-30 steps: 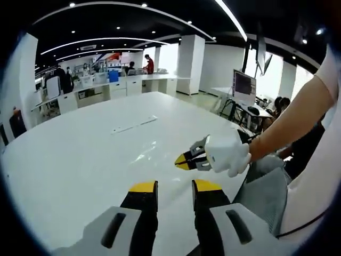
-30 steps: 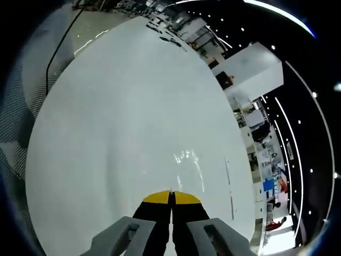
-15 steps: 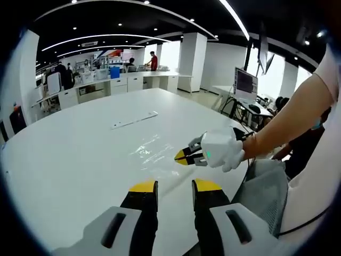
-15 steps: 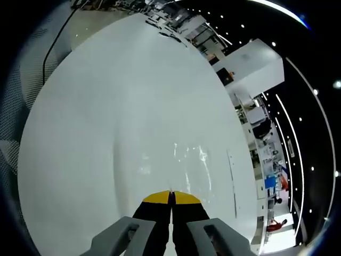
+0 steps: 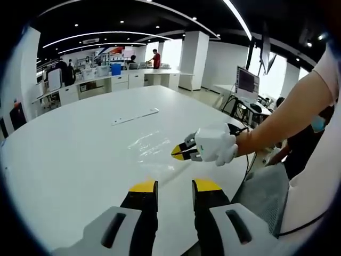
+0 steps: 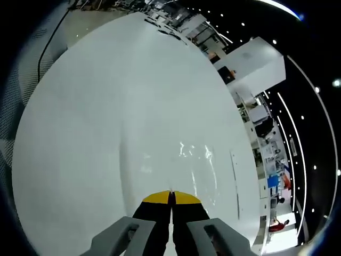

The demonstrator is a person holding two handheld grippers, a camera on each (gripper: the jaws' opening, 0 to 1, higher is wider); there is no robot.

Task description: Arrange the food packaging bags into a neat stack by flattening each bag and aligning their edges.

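Observation:
Clear, glossy food packaging bags point(image 5: 151, 145) lie flat on the white table point(image 5: 80, 154) and show mostly as glints and faint edges. My left gripper point(image 5: 175, 186) is open just short of the bags, its yellow-tipped jaws apart with nothing between them. A white-gloved hand point(image 5: 214, 146) holds my right gripper point(image 5: 178, 153), which comes in from the right and hovers at the bags' near right edge. In the right gripper view the bags point(image 6: 196, 160) glint just ahead of my right gripper point(image 6: 170, 198), whose jaws are pressed together. Whether clear film is caught between them is too faint to tell.
A thin white strip point(image 5: 135, 116) lies further along the table beyond the bags, seen again as the strip point(image 6: 235, 181). The table's rounded edge runs close on the right, with a grey mesh chair point(image 5: 266, 197) and a person's arm beside it. Desks and people stand far behind.
The right gripper and its gloved hand have slid leftwards, closer over the bags. In its own view the glints have moved nearer the jaws. The left gripper has stayed open.

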